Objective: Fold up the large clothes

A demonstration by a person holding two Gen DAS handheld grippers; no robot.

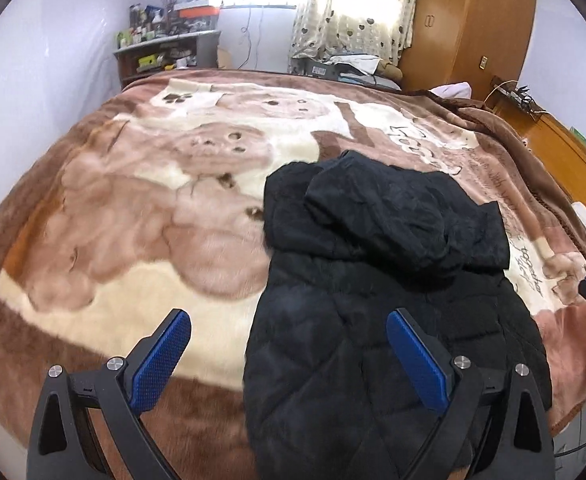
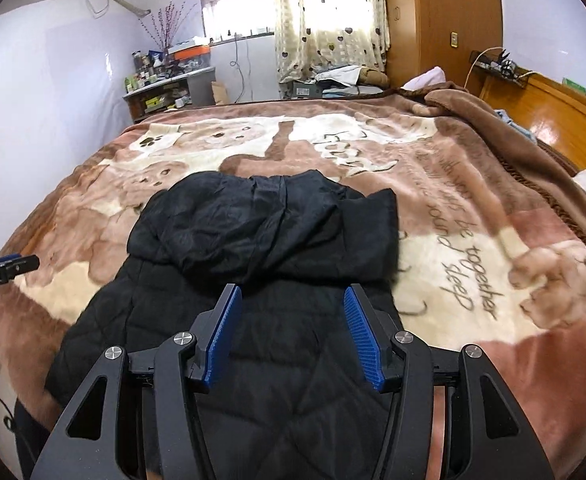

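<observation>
The jacket (image 2: 253,280), soft, bulky and likely slippery, lies at 12 o'clock below both gaping, empty grippers (image 1: 289,344) (image 2: 291,320); pinch its hem corners.

free: bare blanket (image 1: 105,240) left of jacket (image 2: 253,240) | blocked: bunched brown fold (image 2: 493,120) by headboard (image 2: 553,120)

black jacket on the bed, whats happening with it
A person holds a two-finger gripper in each hand above a black quilted jacket lying on a teddy-bear blanket. The left gripper and right gripper both have jaws open, gripping nothing. The hood lies flopped over the jacket's upper part.
</observation>
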